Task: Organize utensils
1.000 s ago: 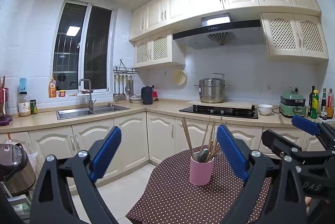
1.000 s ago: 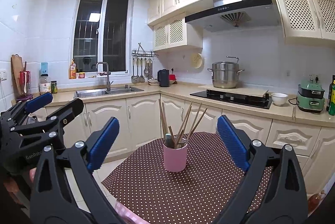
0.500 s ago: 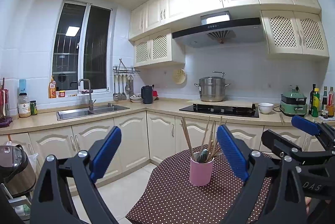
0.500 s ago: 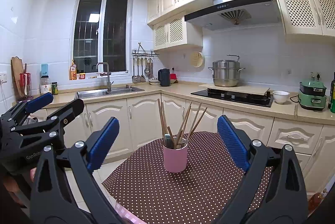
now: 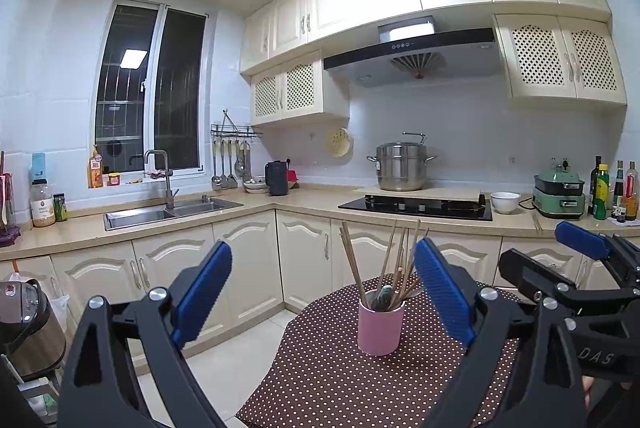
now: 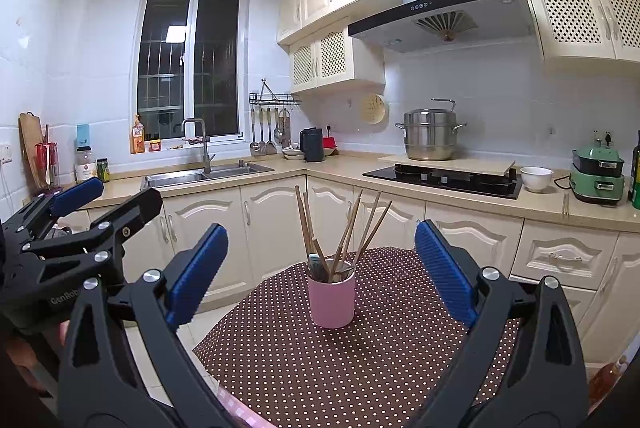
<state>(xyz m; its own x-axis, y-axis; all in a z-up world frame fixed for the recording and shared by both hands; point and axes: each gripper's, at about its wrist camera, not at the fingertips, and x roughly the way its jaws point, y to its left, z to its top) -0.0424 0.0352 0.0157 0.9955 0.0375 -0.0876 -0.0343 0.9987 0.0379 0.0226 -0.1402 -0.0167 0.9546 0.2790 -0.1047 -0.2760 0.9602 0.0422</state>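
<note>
**Both claws wide, holder dead centre**

The pink cylindrical utensil cup (image 6: 331,302) stands upright on the brown, white-dotted tablecloth of the table (image 6: 360,368), wooden chopsticks (image 6: 344,232) fanning out of it, with a dark utensil tucked inside. The right claw (image 6: 320,268) hangs above the table, blue pads spread apart, gripping nothing. The left claw (image 5: 322,294) hovers alongside, also spread and empty, the cup sitting toward its right pad. Behind, a steel stockpot (image 6: 430,135) rests on the stove.
</note>
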